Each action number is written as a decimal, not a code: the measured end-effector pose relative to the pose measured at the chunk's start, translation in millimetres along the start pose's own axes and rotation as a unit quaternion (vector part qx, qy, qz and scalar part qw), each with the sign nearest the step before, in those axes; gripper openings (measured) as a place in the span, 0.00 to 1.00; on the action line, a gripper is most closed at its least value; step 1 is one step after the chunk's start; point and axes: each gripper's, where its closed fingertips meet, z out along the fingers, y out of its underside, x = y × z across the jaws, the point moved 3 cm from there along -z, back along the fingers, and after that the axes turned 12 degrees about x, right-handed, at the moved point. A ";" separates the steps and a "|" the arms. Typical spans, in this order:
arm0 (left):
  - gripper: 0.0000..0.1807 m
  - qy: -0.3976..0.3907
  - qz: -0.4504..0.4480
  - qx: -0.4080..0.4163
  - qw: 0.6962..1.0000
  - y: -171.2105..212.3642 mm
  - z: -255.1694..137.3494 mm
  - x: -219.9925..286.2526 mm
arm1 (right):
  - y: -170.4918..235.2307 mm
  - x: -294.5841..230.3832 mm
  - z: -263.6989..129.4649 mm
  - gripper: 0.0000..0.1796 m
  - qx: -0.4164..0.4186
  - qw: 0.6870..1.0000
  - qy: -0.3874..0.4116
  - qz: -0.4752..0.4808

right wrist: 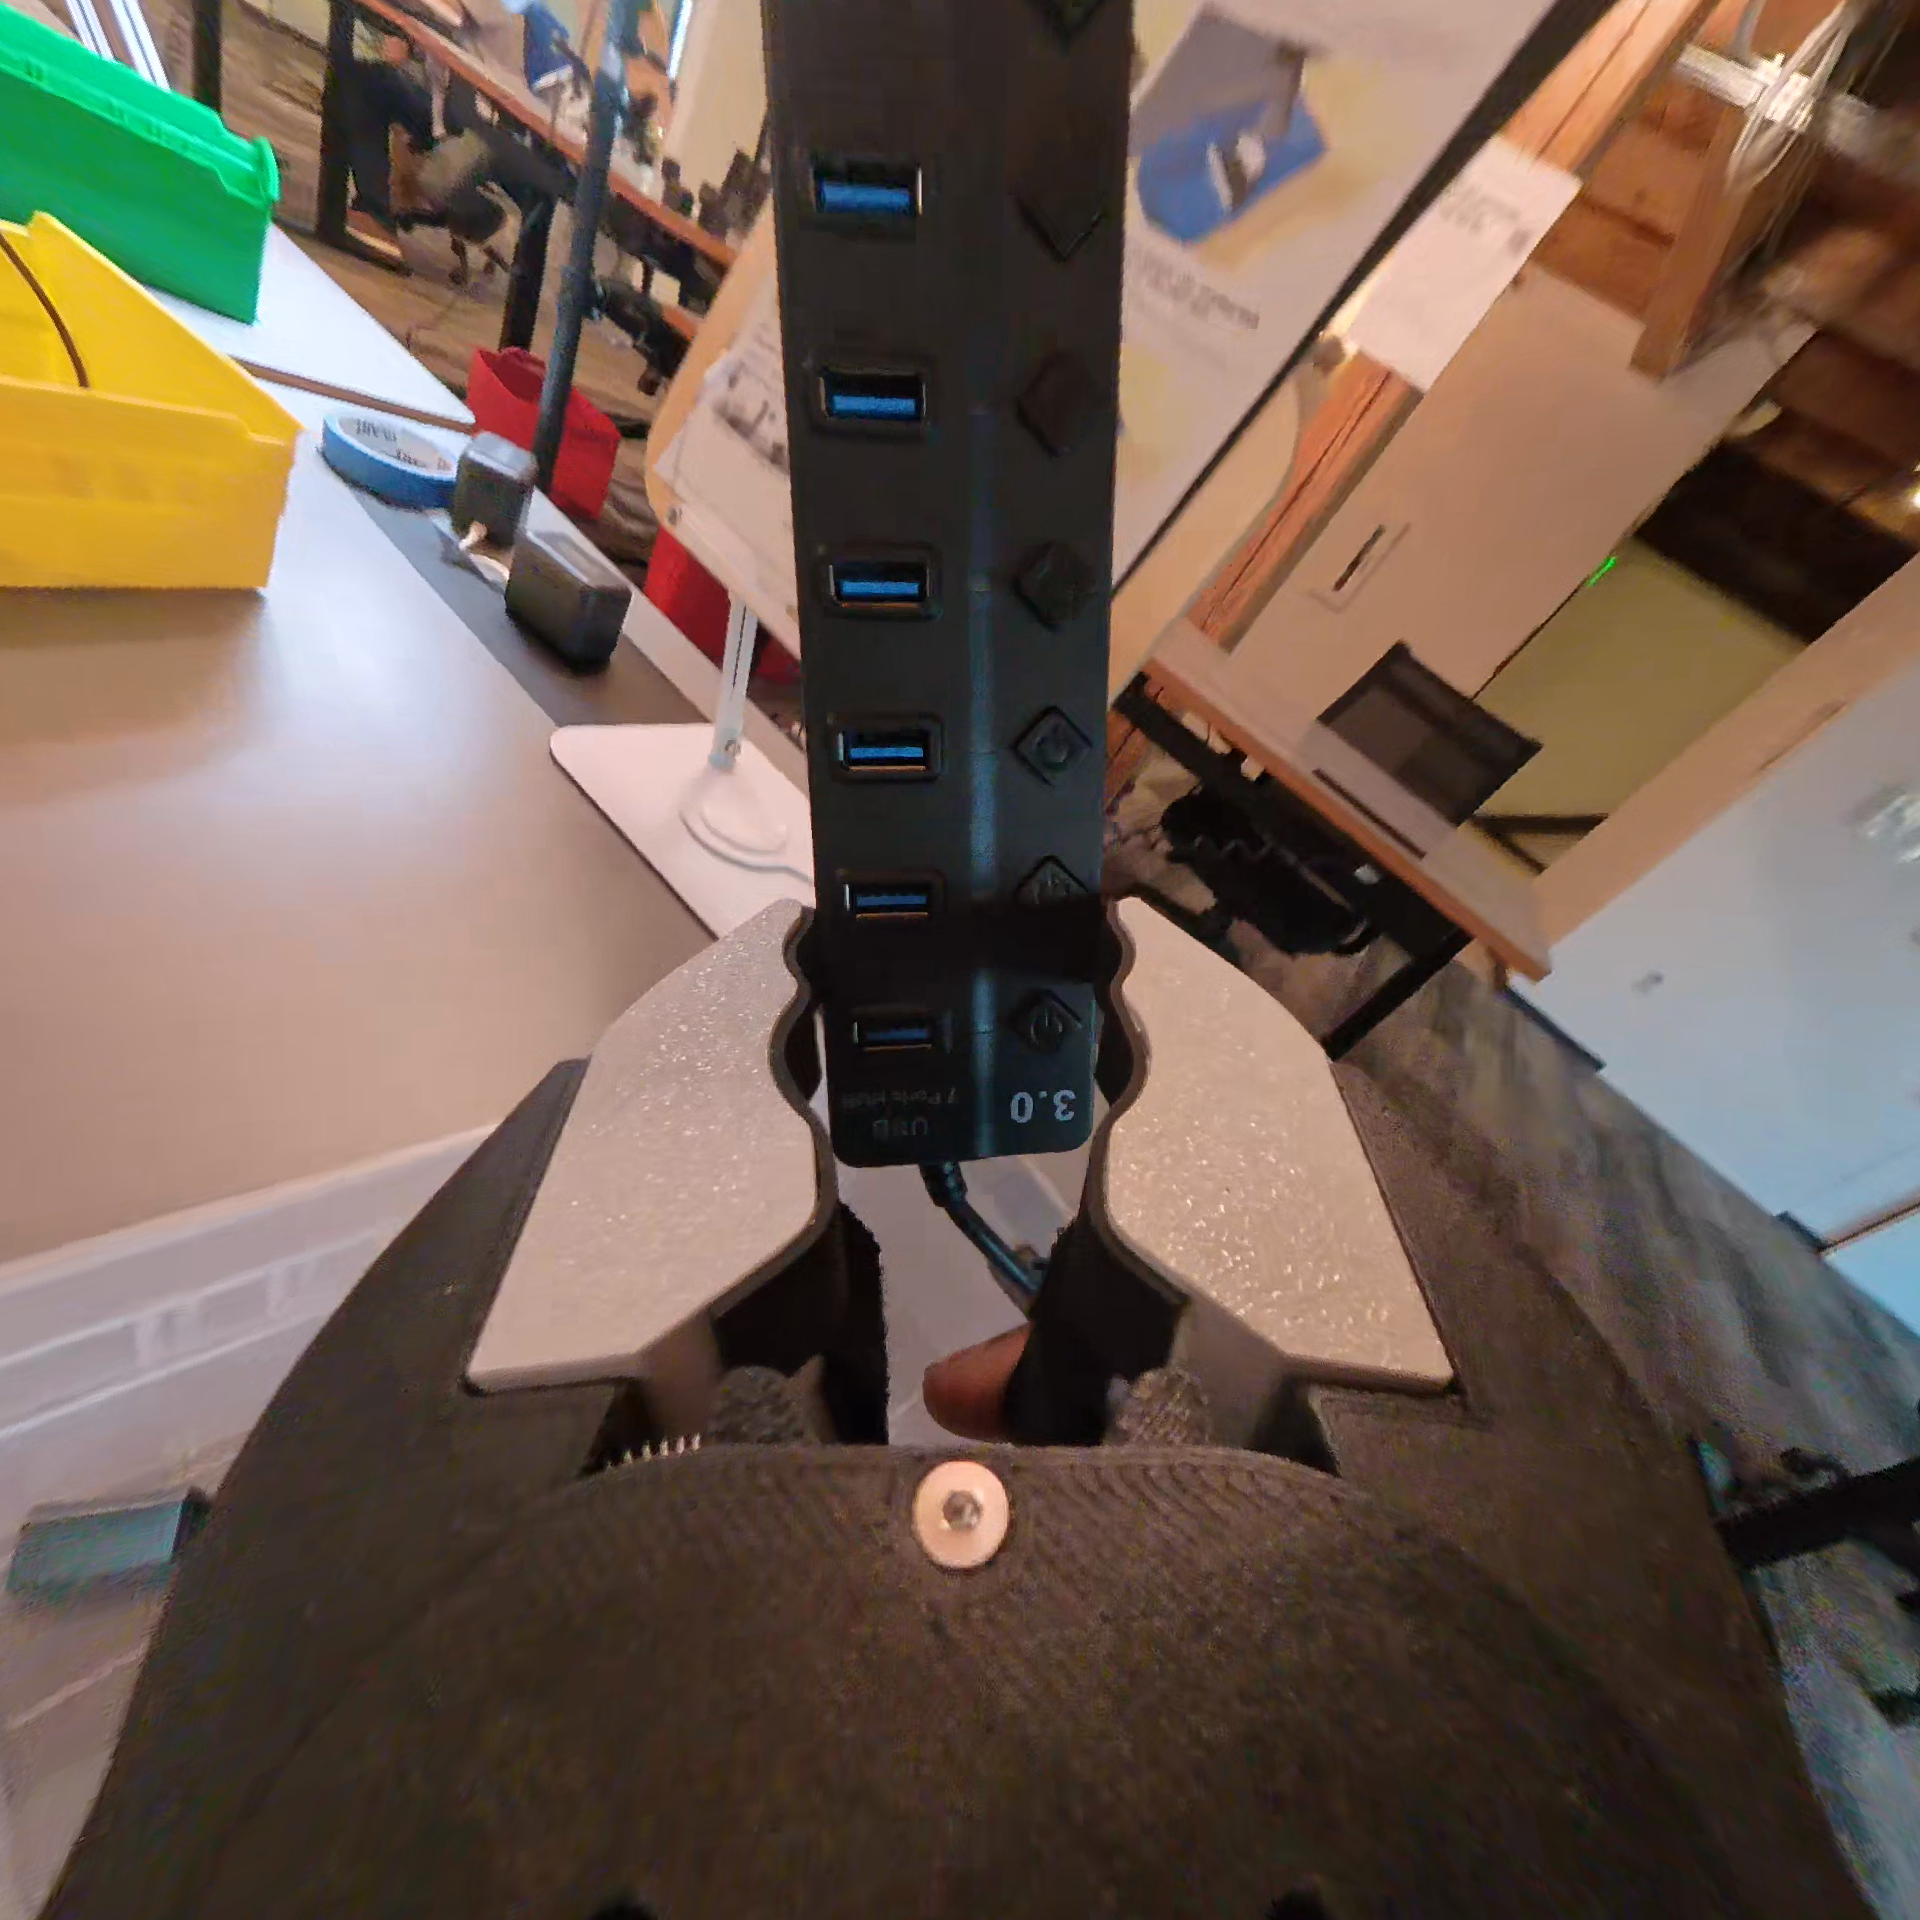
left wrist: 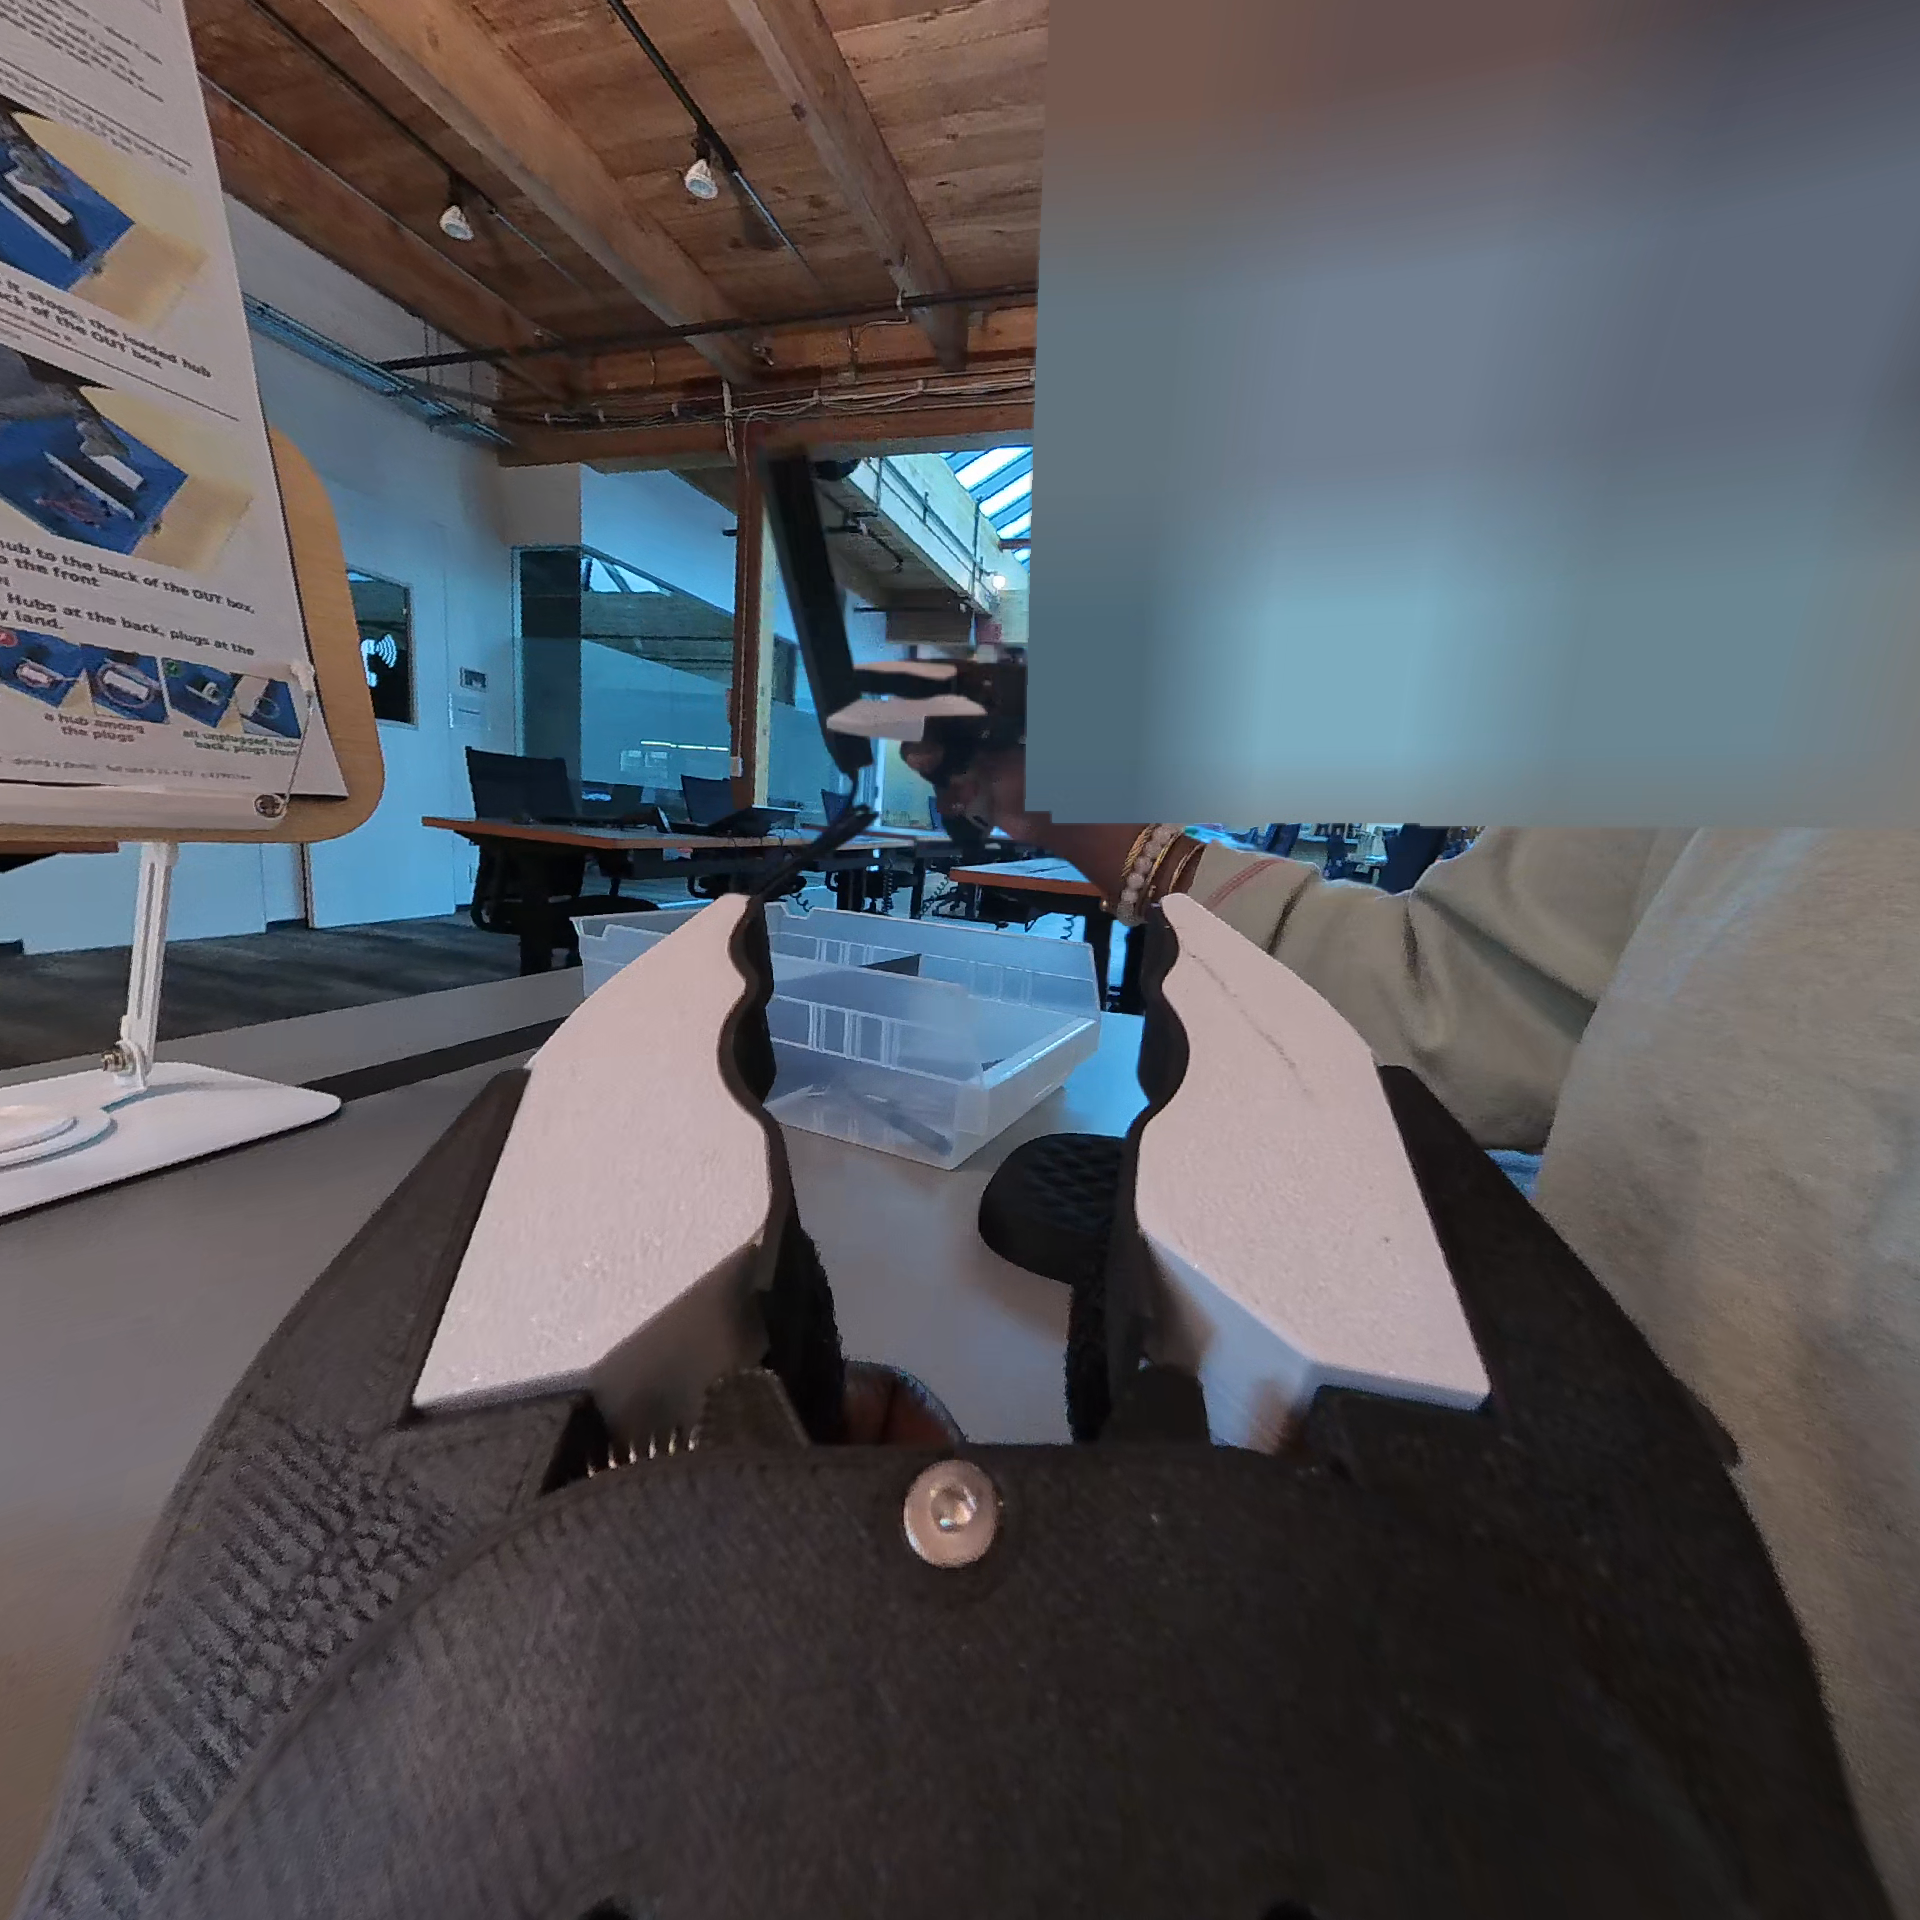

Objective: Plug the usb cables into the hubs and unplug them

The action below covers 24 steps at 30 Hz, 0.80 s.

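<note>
- The right hand-held gripper (right wrist: 961,1023) is clamped on the cable end of a black USB hub (right wrist: 951,582), holding it up in the air; a row of blue ports runs along the hub's face, and its black cable (right wrist: 982,1226) trails down between the fingers.
- The left hand-held gripper (left wrist: 951,997) stands wide open with nothing between its fingers, low over the grey bench (left wrist: 187,1299).
- Past its tips a clear plastic bin (left wrist: 935,1029) sits on the bench, with a few dark items inside, too small to name.
- In the left wrist view the raised hub (left wrist: 805,582) shows farther off, above the bin.
- An instruction sheet on a white stand (left wrist: 145,997) stands at the bench's left edge.
- In the right wrist view a yellow bin (right wrist: 125,457), a green bin (right wrist: 125,177), a roll of blue tape (right wrist: 390,452) and a dark adapter (right wrist: 566,608) rest on the bench.
- The room is an open office with a wooden beam ceiling (left wrist: 582,135), track lights and desks behind.
</note>
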 end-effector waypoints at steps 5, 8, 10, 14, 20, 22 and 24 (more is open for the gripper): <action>0.38 -0.002 -0.001 0.000 1.000 -0.3 -0.6 -0.8 | 48.2 -1.9 -2.5 0.28 -0.104 0.993 -0.018 0.046; 0.37 -0.002 -0.001 0.001 1.000 -0.5 -0.6 -0.3 | 81.8 -3.7 -9.6 0.28 -0.196 0.980 -0.019 0.035; 0.37 -0.002 -0.002 0.002 1.000 -0.7 -0.7 -0.3 | 95.0 -6.4 -13.0 0.28 -0.242 0.970 -0.032 0.019; 0.37 -0.003 -0.003 0.004 1.000 -1.4 -1.2 -1.0 | 106.4 -5.8 -15.7 0.28 -0.313 0.947 -0.073 -0.024; 0.37 -0.005 -0.002 0.003 1.000 -1.4 -1.6 -1.5 | 105.8 5.4 -19.2 0.28 -0.339 0.936 -0.091 0.009; 0.37 -0.005 -0.004 0.004 1.000 -1.7 -1.8 -1.9 | 109.2 10.6 -24.1 0.28 -0.346 0.935 -0.079 0.016; 0.37 -0.005 -0.005 0.004 1.000 -1.7 -1.7 -1.3 | 117.5 9.3 -31.0 0.28 -0.371 0.925 -0.083 0.017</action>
